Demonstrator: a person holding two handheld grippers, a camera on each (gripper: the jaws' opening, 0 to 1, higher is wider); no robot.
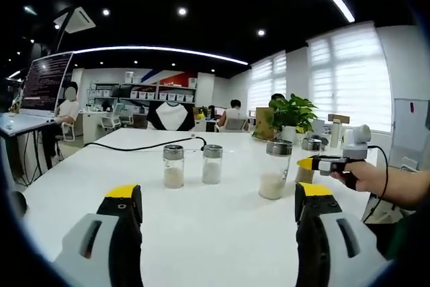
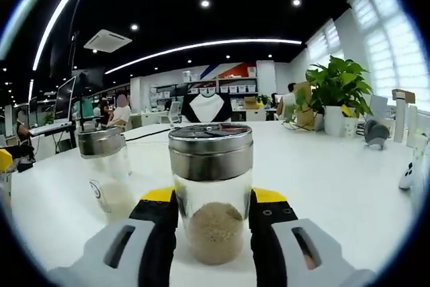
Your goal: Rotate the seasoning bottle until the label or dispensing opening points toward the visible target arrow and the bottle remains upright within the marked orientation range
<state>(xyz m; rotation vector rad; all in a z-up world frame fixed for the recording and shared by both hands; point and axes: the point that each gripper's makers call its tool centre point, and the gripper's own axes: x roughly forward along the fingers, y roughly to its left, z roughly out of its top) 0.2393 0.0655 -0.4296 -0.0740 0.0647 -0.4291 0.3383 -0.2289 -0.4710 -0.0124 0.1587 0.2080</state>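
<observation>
My right gripper (image 2: 213, 214) has its fingers clamped on either side of the seasoning bottle (image 2: 211, 189), a clear glass jar with a steel lid and brownish powder at its base, standing upright on the white surface (image 2: 336, 179). A second shaker (image 2: 104, 169) stands just beside it. In the left gripper view my left gripper (image 1: 218, 216) hovers with its fingers apart over the surface, facing two small shakers (image 1: 192, 165) and a taller jar (image 1: 275, 169), with a potted plant (image 1: 292, 115) near the far edge.

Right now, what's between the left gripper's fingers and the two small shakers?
Left gripper view: bare white table between the left gripper and two small shakers.
</observation>
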